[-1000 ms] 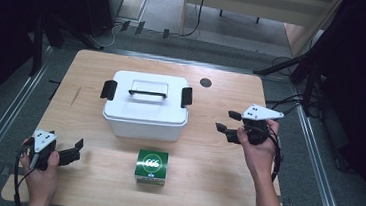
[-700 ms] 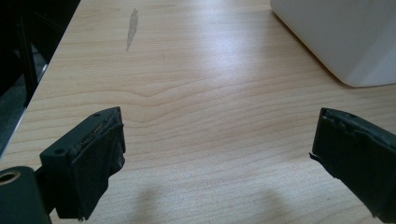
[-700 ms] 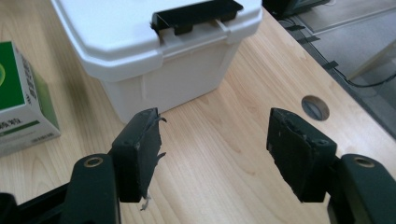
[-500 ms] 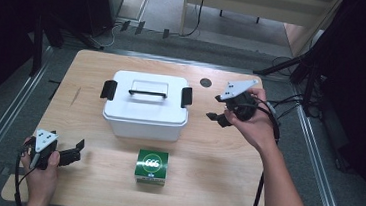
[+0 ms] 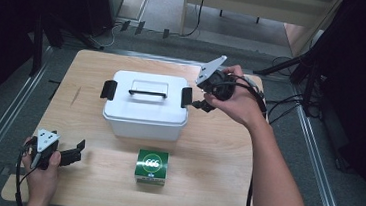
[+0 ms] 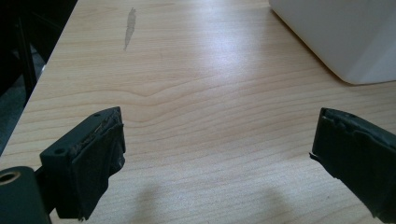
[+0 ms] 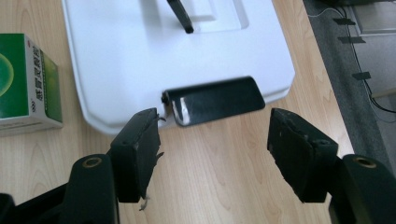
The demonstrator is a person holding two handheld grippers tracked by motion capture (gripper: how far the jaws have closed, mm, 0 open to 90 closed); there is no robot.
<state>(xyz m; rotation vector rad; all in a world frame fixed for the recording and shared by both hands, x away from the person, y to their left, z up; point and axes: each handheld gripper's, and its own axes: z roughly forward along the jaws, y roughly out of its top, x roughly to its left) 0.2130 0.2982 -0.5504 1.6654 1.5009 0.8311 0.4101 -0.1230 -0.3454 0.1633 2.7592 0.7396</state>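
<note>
A light wooden desk (image 5: 217, 151) is seen on a grey floor with dark surroundings. A white lidded box (image 5: 146, 104) is placed mid-desk, a green carton (image 5: 152, 166) toward the near edge. The right gripper (image 7: 212, 140) is held spread just beside the box's black right latch (image 7: 215, 100). The left gripper (image 6: 215, 158) is held spread over bare wood at the near left corner.
</note>
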